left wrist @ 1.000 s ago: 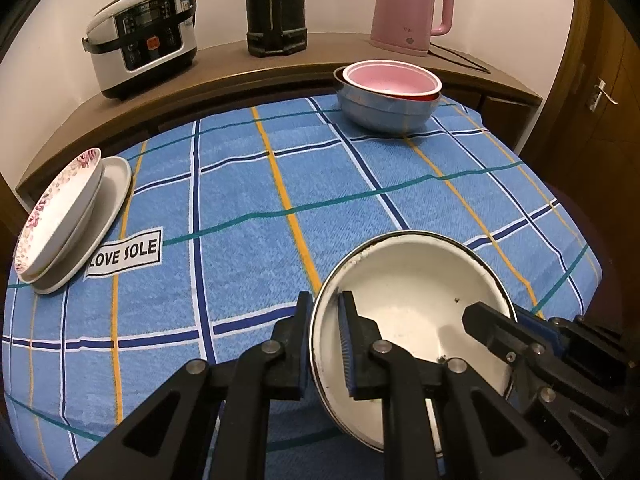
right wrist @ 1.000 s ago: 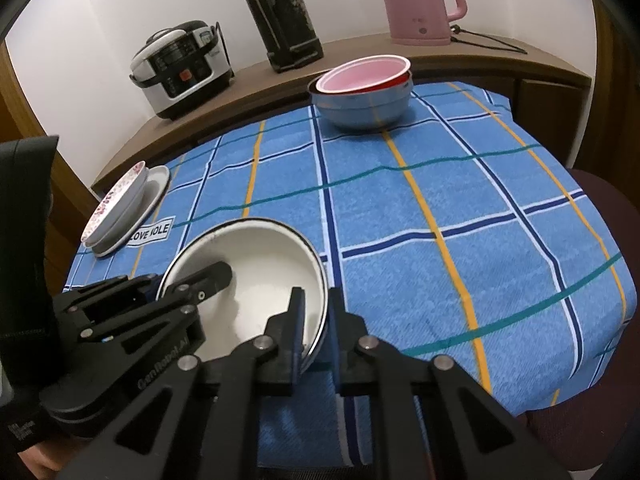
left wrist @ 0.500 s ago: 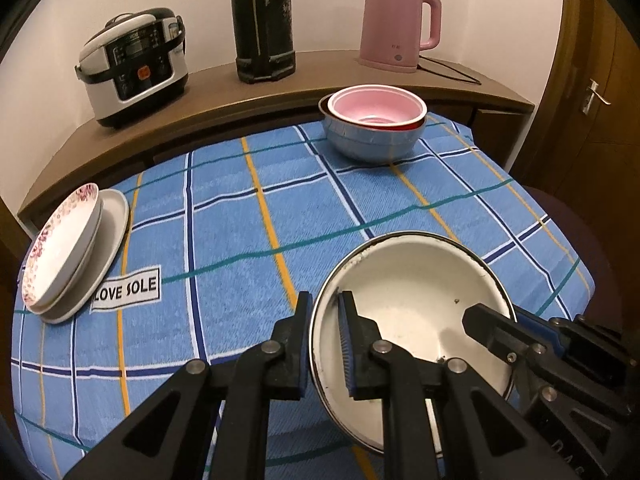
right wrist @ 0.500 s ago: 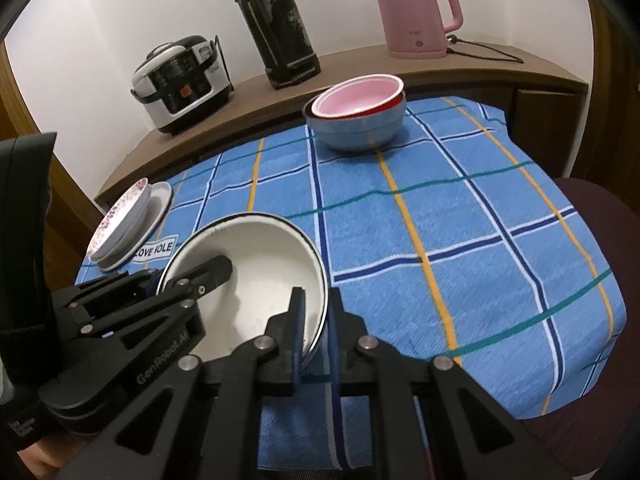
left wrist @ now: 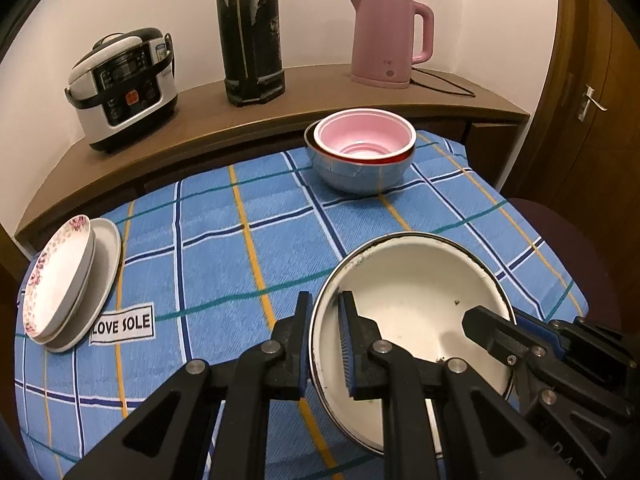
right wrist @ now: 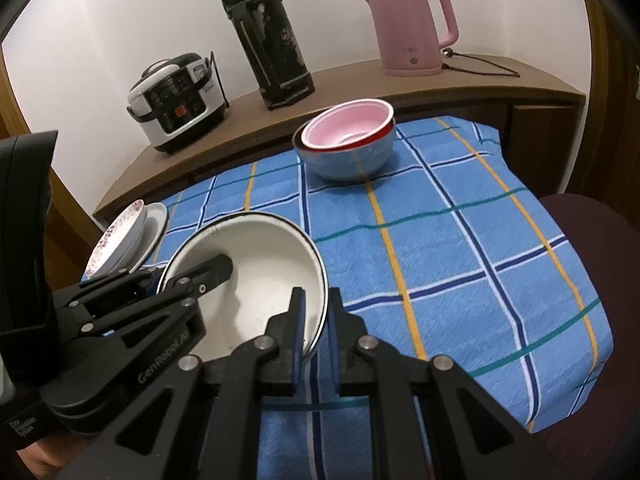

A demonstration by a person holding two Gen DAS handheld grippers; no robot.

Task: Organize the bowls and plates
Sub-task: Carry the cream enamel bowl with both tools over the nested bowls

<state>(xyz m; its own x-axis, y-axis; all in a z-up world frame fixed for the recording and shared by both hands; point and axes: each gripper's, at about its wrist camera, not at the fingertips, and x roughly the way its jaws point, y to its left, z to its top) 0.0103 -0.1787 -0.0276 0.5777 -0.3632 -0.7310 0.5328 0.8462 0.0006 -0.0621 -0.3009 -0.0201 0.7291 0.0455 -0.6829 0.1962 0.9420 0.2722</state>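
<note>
A large white enamel bowl [left wrist: 416,292] with a dark rim is held above the blue checked tablecloth [left wrist: 224,248] by both grippers. My left gripper [left wrist: 325,328] is shut on its left rim. My right gripper [right wrist: 317,320] is shut on its right rim, and its fingers [left wrist: 492,332] also show in the left wrist view. The bowl [right wrist: 256,260] sits low left in the right wrist view. A pink bowl [left wrist: 364,140] is nested in a red one inside a grey-blue bowl [left wrist: 360,172] at the table's far side. A floral plate [left wrist: 56,276] lies stacked on a white plate [left wrist: 102,268] at the left.
A wooden shelf [left wrist: 280,108] behind the table carries a rice cooker [left wrist: 124,88], a tall black flask [left wrist: 250,32] and a pink kettle [left wrist: 388,40] with a cord. A dark chair seat [right wrist: 584,232] stands at the table's right edge. A door [left wrist: 592,80] is at the right.
Both grippers have risen and pulled back with the white bowl held between them, so the table and shelf look farther away. The grip on the rim is unchanged.
</note>
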